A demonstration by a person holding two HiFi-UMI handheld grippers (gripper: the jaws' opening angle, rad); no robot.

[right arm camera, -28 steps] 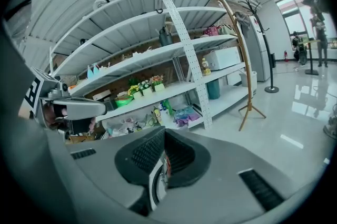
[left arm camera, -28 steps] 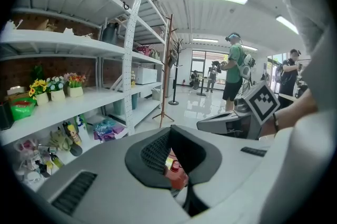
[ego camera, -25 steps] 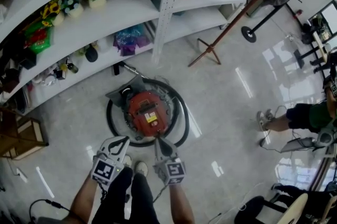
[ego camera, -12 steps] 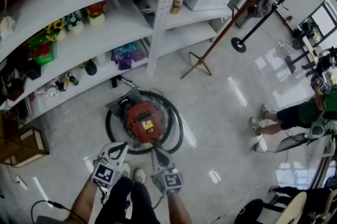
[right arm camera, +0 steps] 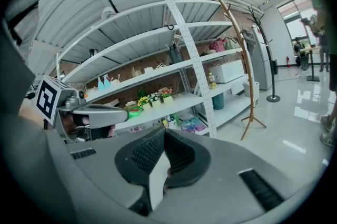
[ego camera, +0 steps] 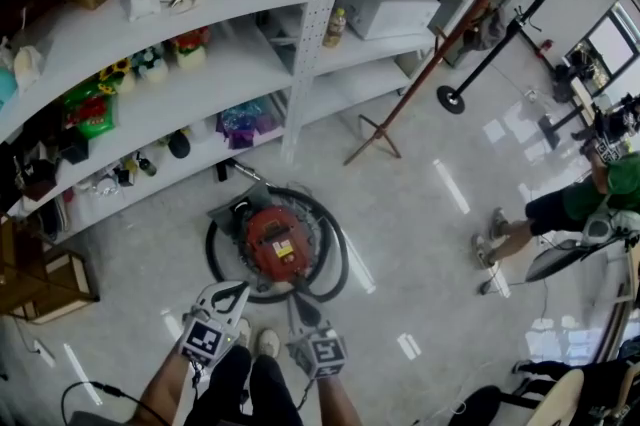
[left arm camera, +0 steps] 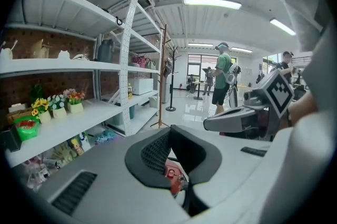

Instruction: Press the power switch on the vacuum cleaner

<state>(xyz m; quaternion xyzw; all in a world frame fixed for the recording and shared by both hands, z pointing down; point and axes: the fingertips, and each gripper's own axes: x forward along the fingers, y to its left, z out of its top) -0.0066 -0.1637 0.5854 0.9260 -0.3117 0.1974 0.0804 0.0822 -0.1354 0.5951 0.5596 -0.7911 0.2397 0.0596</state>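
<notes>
The red vacuum cleaner point(ego camera: 277, 244) sits on the floor in front of the shelves, with its black hose point(ego camera: 335, 259) coiled around it. In the head view both grippers hang just short of its near edge. My left gripper point(ego camera: 234, 290) points at the hose's near left side and my right gripper point(ego camera: 297, 302) points at the near middle. Both look shut and hold nothing. In the left gripper view a bit of the red vacuum cleaner point(left arm camera: 172, 173) shows through the gap below the closed tips of the left gripper point(left arm camera: 169, 131). The right gripper point(right arm camera: 164, 134) shows only pale floor there.
White shelves point(ego camera: 200, 64) with flowers, bottles and boxes run behind the vacuum cleaner. A wooden coat stand point(ego camera: 375, 129) leans to the right of it. A person in a green top point(ego camera: 590, 204) stands far right. A wooden crate point(ego camera: 45, 279) is at left. My shoes point(ego camera: 265, 344) are below.
The head view has lifted, so more of the upper shelves shows. The right gripper's tip, which reached the vacuum cleaner's near edge, now sits a little back from it.
</notes>
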